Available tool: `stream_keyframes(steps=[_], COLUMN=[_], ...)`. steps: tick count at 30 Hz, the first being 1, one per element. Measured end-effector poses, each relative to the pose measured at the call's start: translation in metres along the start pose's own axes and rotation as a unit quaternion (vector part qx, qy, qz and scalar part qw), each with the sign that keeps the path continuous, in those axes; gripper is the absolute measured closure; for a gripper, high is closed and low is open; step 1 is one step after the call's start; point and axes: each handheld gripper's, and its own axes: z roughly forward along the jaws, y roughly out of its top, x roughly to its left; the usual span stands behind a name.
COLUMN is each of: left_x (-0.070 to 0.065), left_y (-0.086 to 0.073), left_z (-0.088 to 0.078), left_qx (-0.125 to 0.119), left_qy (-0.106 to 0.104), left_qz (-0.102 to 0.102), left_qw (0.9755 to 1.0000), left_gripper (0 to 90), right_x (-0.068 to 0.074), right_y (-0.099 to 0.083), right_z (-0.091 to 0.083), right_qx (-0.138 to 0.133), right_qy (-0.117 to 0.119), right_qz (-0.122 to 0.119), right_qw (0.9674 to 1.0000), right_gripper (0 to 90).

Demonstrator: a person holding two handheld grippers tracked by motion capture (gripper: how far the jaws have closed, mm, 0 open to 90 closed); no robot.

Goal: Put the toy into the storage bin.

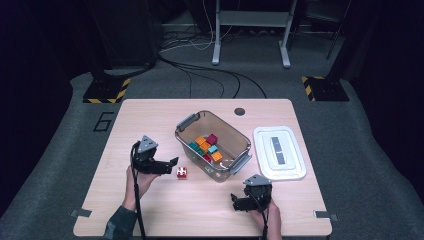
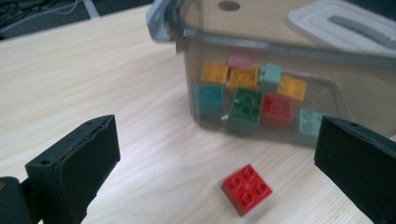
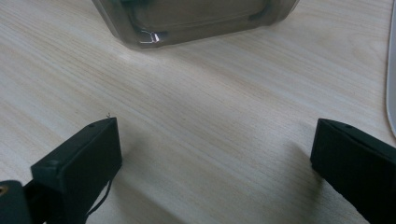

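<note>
desk (image 1: 165, 210) of pale wood carries everything here. red brick (image 1: 182, 173) lies alone on the bare wood, studs up, a little toward the near edge from the desk's middle and just off the near left corner of the bin (image 1: 186, 123). in the left gripper view the red brick (image 2: 246, 188) sits low between the two black jaws, nearer the right one, touching neither.

left hand-held gripper (image 1: 172, 162) is beside the brick on its left, jaws wide apart with nothing pressed between them. it points toward the brick and the bin. the person's left hand (image 1: 136, 181) grips it from the near edge.

the bin is clear grey plastic with grey handles, set slantwise around the middle of the desk, lid off. inside lie loose bricks (image 1: 207, 147) in orange, teal, green, red and pink; through its wall the left gripper view shows the same bricks (image 2: 252, 95) heaped on the floor of the bin.

white lid (image 1: 279, 152) lies flat toward the right edge, just beside the bin.

right hand-held gripper (image 1: 235, 201) rests near the near edge, toward the right corner, jaws wide with bare wood between them. the right gripper view shows the bin's lower wall (image 3: 196, 21) ahead of it.

a dark round hole (image 1: 240, 111) is near the far edge.
</note>
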Motion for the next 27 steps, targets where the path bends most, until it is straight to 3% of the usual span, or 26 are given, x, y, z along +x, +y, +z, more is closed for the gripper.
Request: stream_keyframes(steps=[9,21,27], left_x=[-0.002,-0.011,-0.018], left_y=[-0.027,-0.043,-0.046], left_z=[0.013,0.036,0.047], left_qx=[0.016,0.046,0.061], left_qy=[-0.009,-0.011,-0.007], left_qz=[-0.011,-0.018,-0.011], left_qw=[0.9998,0.9987,0.9980], left_gripper=[0.0,0.0,0.0], right_x=[0.000,0.000,0.000], right_y=[0.000,0.000,0.000], right_z=[0.000,0.000,0.000], right_qx=[0.000,0.000,0.000], right_qy=[0.000,0.000,0.000], right_qz=[0.000,0.000,0.000], right_qw=[1.0000,1.0000,1.0000], right_gripper=[1.0,1.0,1.0])
